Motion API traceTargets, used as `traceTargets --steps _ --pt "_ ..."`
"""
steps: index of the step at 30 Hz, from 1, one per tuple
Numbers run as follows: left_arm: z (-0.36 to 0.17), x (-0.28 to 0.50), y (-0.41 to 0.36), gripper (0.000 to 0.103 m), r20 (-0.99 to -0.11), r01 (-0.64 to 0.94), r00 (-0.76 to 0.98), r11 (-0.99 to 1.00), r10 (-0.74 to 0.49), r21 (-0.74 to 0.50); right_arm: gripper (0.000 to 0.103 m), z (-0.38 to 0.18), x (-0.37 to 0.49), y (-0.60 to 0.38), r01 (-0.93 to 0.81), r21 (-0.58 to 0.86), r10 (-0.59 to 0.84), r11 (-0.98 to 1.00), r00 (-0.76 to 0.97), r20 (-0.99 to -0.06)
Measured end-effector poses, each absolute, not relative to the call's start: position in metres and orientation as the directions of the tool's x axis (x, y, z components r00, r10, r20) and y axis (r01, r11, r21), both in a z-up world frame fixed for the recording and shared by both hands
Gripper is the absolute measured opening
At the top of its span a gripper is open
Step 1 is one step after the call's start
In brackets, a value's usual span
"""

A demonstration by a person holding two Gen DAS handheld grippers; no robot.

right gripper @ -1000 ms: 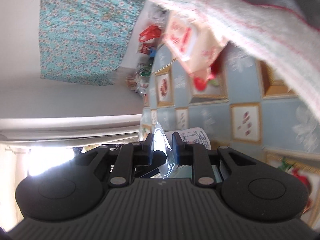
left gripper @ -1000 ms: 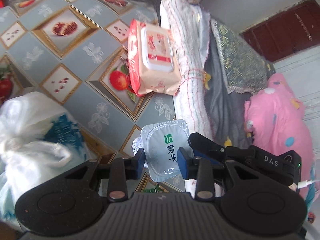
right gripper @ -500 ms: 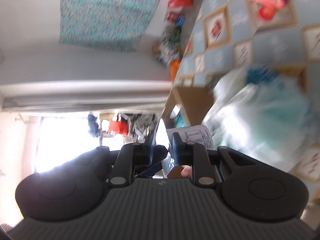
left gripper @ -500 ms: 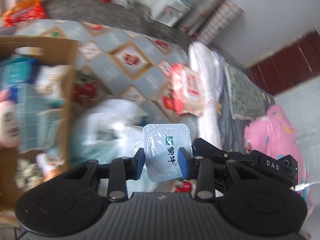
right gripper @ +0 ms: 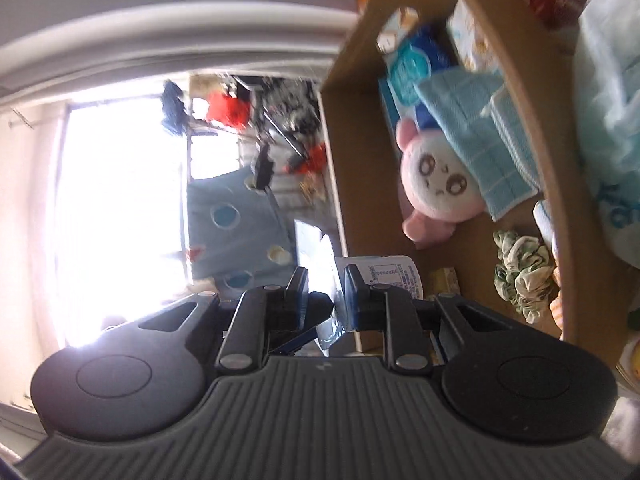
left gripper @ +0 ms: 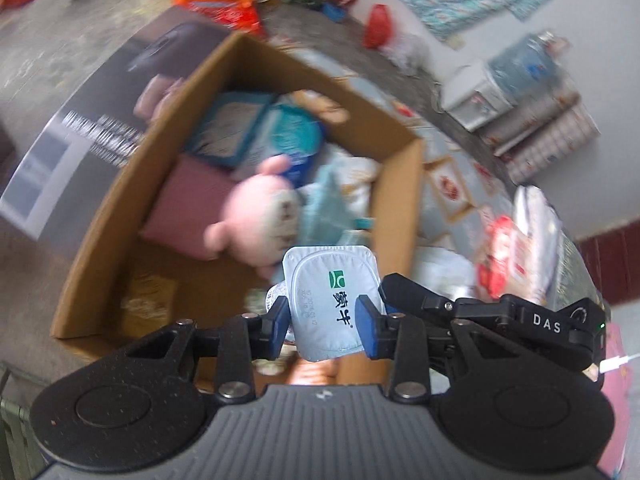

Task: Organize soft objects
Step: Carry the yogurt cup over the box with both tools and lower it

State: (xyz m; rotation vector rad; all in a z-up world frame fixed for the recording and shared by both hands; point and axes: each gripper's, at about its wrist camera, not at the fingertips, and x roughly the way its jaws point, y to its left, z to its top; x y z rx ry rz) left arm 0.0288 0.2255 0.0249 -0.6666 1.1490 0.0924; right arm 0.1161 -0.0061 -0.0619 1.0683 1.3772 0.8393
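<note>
Ur left gripper (left gripper: 323, 330) jaws clamp the yogurt cup (left gripper: 331, 302), lid facing left cam; right gripper (right gripper: 326, 295) pinches its foil edge, w/ right cam showing the plush's (right gripper: 436, 184) face.

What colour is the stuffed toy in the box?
Pink with a white face; the plush toy shows best in the right wrist view.

The cardboard box (left gripper: 400, 216) stands open on the table (left gripper: 452, 184). Inside it, the plush toy (left gripper: 260, 216) lies in the middle, on the cushion (left gripper: 180, 208). The folded towel (right gripper: 472, 128) lies partly over the toy. The packets (left gripper: 256, 136) lie behind it. The scrunchie (right gripper: 520, 276) lies in the near corner
</note>
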Motion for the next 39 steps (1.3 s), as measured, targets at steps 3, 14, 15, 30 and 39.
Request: traceTargets --steps 3,14,15,30,39 --pt "-0.001 0.023 0.244 0.036 -0.869 -0.429 0.413 0.784 -0.272 -0.449 0.018 -0.073 0.119 0.013 0.112 0.908 0.913 0.404 0.003 -0.407" --pt "-0.075 0.012 0.266 0.037 -0.891 -0.492 0.305 0.745 -0.337 -0.451 0.018 -0.112 0.117 0.057 -0.033 0.766 0.760 0.642 -0.109 -0.641" --pt "-0.081 0.012 0.265 0.037 -0.896 -0.495 0.288 0.749 -0.337 -0.441 0.018 -0.115 0.115 0.060 -0.048 0.750 0.742 0.659 -0.117 -0.660" --pt "-0.067 0.004 0.258 0.050 -0.900 -0.435 0.321 0.798 -0.294 -0.416 0.020 -0.103 0.105 0.054 -0.057 0.727 0.724 0.684 -0.060 -0.687" --pt "-0.046 0.004 0.252 0.078 -0.872 -0.400 0.388 0.798 -0.298 -0.451 0.036 -0.051 0.097 0.015 -0.104 0.739 0.746 0.665 0.130 -0.653"
